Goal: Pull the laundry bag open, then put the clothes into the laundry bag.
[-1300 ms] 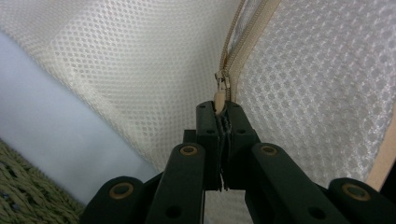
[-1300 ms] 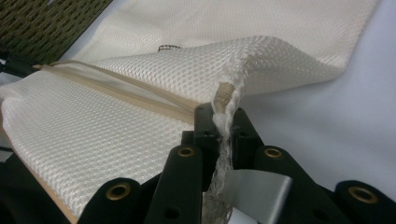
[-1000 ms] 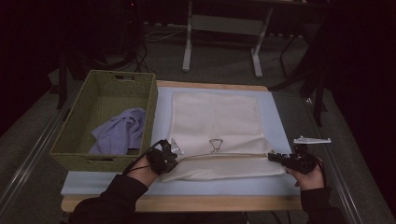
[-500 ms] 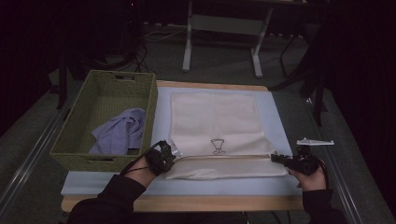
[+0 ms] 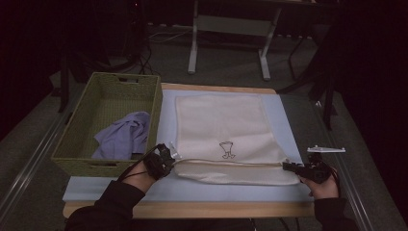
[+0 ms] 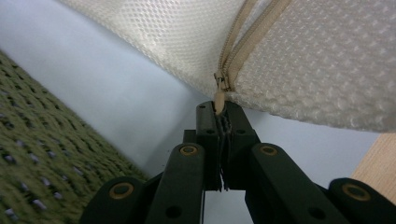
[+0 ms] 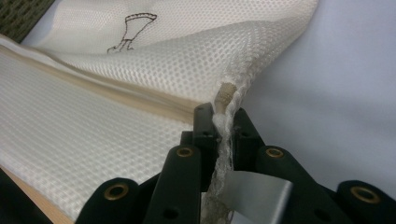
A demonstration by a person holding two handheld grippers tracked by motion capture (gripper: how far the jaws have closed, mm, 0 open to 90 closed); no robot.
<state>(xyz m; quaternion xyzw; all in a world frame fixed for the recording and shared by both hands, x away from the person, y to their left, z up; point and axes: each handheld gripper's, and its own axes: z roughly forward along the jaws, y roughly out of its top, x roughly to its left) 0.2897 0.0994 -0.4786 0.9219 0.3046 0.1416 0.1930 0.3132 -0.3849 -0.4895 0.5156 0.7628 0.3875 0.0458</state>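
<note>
Tabletop (image 5: 192, 209), wood edge along 6 o'clock, covered by a pale blue mat (image 5: 284, 120). Green woven basket (image 5: 103, 166) at 9 o'clock on the mat's side, touching its edge; a crumpled lilac cloth (image 5: 122, 137) lies inside, toward the basket's 5 o'clock corner.

White mesh laundry bag (image 5: 219, 122) lies flat at the centre of the mat, a small embroidered figure (image 5: 227, 149) near its 6 o'clock end. The near strip of the bag is folded over along the beige zipper (image 5: 226, 162), which runs from 9 to 3 o'clock across the near edge.

Left hand-held gripper (image 5: 162, 161) at 7 o'clock of the bag, just beside the basket's near corner, held by a hand in a dark sleeve. In the left gripper view the left hand-held gripper (image 6: 223, 109) is clenched tight on the zipper pull (image 6: 219, 95); the slider sits right above the jaw tips, bag mesh on both sides of the zipper tape.

Right hand-held gripper (image 5: 291, 166) at 4 o'clock of the bag, at its near corner. In the right gripper view the right hand-held gripper (image 7: 223, 114) is clamped on the bag's stitched corner seam (image 7: 231, 88), with frayed edge and a white label (image 7: 254, 193) running down between the jaws.
</note>
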